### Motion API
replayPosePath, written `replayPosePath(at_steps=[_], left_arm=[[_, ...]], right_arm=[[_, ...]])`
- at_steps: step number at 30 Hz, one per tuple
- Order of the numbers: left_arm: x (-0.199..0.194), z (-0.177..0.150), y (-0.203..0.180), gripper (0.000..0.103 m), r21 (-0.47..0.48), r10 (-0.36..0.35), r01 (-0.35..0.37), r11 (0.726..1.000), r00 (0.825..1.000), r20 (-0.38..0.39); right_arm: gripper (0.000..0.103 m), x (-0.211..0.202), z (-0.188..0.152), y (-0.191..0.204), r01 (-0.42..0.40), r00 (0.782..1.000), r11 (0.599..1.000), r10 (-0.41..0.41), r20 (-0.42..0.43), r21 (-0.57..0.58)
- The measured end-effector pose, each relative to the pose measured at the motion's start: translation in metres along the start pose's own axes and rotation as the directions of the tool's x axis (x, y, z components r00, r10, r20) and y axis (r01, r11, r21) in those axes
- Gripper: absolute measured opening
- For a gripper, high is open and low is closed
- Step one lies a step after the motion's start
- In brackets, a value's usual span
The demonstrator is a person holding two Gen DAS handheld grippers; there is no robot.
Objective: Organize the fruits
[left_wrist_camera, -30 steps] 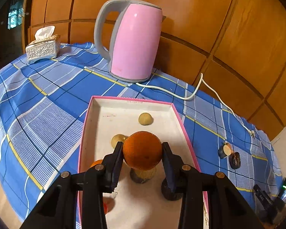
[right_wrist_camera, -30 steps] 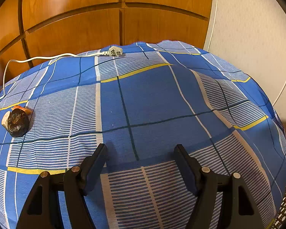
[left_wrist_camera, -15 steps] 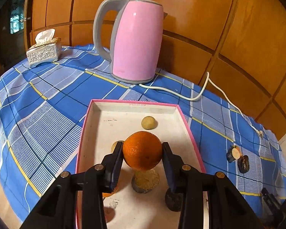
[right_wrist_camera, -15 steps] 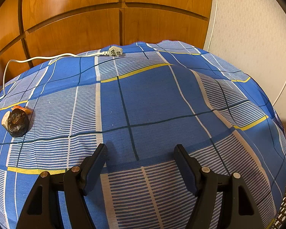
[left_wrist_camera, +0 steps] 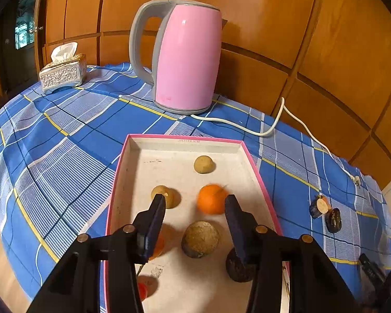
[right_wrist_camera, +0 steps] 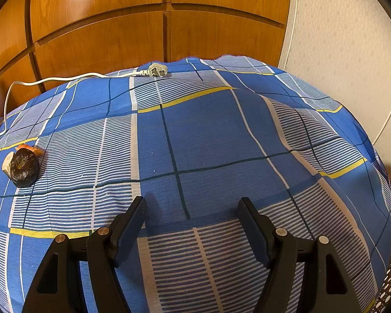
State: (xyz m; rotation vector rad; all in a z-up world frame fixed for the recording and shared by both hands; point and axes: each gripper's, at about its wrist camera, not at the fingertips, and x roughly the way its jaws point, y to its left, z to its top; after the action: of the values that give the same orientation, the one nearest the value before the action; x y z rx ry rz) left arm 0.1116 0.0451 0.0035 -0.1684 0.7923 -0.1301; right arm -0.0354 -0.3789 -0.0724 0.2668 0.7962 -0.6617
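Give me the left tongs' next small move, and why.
Probably lift the left tongs back out of the pink tray: they stand open, and the orange lies blurred on the tray floor between the fingertips, ungripped. Two dark pieces sit on the cloth outside.

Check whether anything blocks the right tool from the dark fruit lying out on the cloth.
Nothing visible does. The right tool hangs open over bare tablecloth, and the dark fruit lies off to its left with only cloth between them.
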Motion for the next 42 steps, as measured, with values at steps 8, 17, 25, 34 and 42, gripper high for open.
replayPosePath(at_steps=[8,17,25,34,42], left_arm=[[-0.009,-0.009,0.0,0.053,-0.002,-0.014,0.014,1.0,1.0,-0.011],[-0.018,-0.02,0.0,0.057,-0.003,-0.023,0.023,1.0,1.0,-0.022],[-0.024,-0.027,-0.001,0.06,-0.003,-0.024,0.024,1.0,0.999,-0.033],[-0.031,-0.036,0.001,0.063,-0.01,-0.03,0.029,1.0,0.998,-0.05],[-0.038,-0.045,0.011,0.065,-0.028,-0.007,0.005,1.0,0.999,-0.05]], right_arm=[[0.073,0.0,0.0,0.0,0.0,1.0,1.0,0.0,0.0,0.0],[0.073,0.0,0.0,0.0,0.0,1.0,1.0,0.0,0.0,0.0],[0.073,0.0,-0.001,0.0,0.0,1.0,1.0,0.0,0.0,0.0],[0.073,-0.001,-0.001,0.0,0.001,1.0,1.0,-0.001,0.0,0.0],[0.073,-0.001,-0.001,0.0,0.001,1.0,1.0,-0.001,0.0,0.001]])
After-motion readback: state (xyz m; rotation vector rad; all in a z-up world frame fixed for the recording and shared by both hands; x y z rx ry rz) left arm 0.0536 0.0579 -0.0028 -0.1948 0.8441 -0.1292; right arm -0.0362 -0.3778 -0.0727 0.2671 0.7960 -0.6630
